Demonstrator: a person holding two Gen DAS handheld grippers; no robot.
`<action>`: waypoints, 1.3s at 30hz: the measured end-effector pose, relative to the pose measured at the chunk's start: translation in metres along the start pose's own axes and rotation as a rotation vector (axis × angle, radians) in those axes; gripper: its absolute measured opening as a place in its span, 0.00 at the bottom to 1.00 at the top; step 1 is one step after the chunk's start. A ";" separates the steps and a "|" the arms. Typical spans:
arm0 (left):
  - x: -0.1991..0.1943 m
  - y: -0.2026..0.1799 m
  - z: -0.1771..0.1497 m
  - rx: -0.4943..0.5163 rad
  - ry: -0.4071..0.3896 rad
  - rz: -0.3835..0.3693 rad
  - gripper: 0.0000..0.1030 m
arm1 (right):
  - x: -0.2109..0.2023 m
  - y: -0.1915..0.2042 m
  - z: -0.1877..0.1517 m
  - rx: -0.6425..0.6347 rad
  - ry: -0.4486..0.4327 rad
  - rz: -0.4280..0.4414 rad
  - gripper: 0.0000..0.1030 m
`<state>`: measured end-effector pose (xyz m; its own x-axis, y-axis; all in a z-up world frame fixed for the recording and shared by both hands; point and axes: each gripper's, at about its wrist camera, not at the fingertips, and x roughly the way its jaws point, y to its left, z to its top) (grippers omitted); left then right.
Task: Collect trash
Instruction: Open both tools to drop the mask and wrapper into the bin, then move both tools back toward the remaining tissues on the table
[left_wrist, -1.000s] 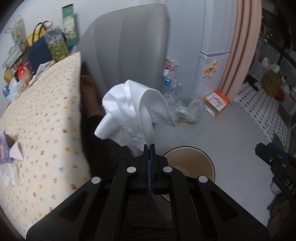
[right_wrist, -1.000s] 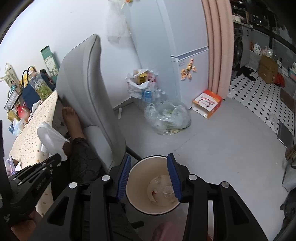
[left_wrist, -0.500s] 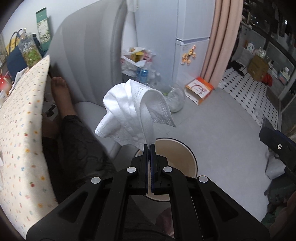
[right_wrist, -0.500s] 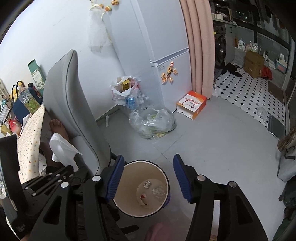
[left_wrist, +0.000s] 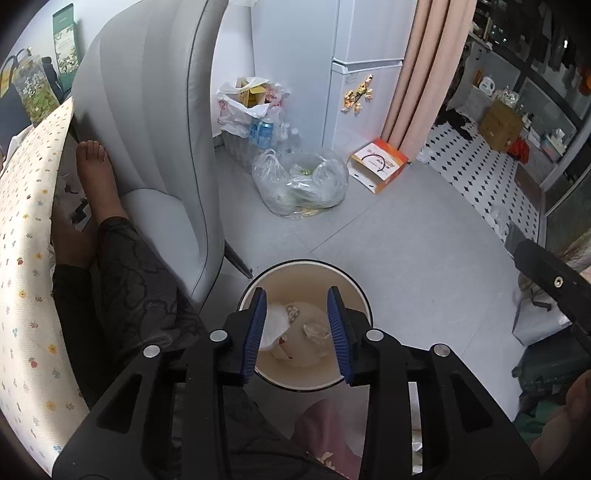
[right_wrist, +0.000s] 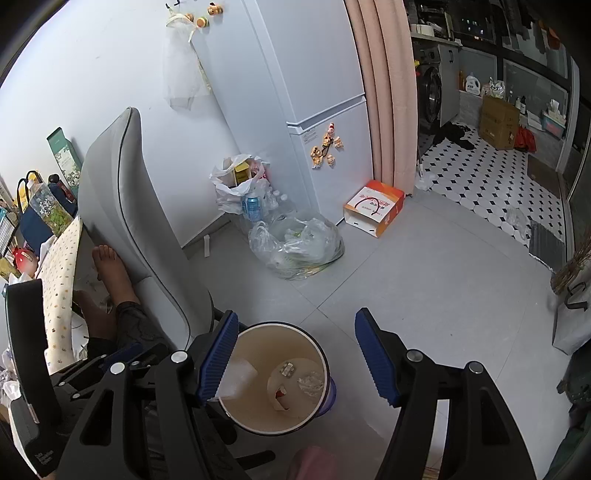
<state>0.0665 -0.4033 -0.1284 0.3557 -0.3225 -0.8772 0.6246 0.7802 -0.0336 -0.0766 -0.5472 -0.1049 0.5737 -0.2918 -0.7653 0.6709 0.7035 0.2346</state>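
A round cream bin (left_wrist: 306, 264) stands on the grey floor beside the chair. My left gripper (left_wrist: 296, 295) hangs right over its mouth; the jaws are opening and nothing is pressed between them. A white tissue (left_wrist: 271, 325) lies loose inside the bin against its left wall, next to a crumpled clear wrapper (left_wrist: 316, 330) and small scraps. In the right wrist view the same bin (right_wrist: 321, 354) sits below my right gripper (right_wrist: 297, 314), whose jaws are opening wide with nothing between the pads. The tissue (right_wrist: 238, 380) shows there as a white blur at the bin's left wall.
A grey chair (left_wrist: 155, 129) stands left of the bin, with a person's leg and bare foot (left_wrist: 92, 162) on its seat. A table with a dotted cloth (left_wrist: 26, 258) fills the far left. A clear bag of waste (left_wrist: 299, 184), an orange-white box (left_wrist: 380, 164) and a white fridge (right_wrist: 325, 92) stand behind.
The left jaws went from shut on the white tissue to open, and the tissue dropped into the bin. The right jaws spread wider. Both views swung toward the bin.
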 end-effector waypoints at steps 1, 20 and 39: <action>-0.002 0.001 0.000 -0.003 -0.005 0.001 0.37 | 0.000 0.001 0.000 -0.001 0.001 0.002 0.63; -0.093 0.110 -0.010 -0.209 -0.204 0.129 0.82 | -0.031 0.090 -0.004 -0.139 -0.052 0.110 0.88; -0.182 0.266 -0.077 -0.477 -0.343 0.277 0.83 | -0.078 0.238 -0.038 -0.359 -0.076 0.273 0.89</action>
<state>0.1139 -0.0959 -0.0145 0.7102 -0.1663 -0.6841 0.1283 0.9860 -0.1065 0.0202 -0.3324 -0.0128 0.7488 -0.1017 -0.6549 0.2928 0.9373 0.1892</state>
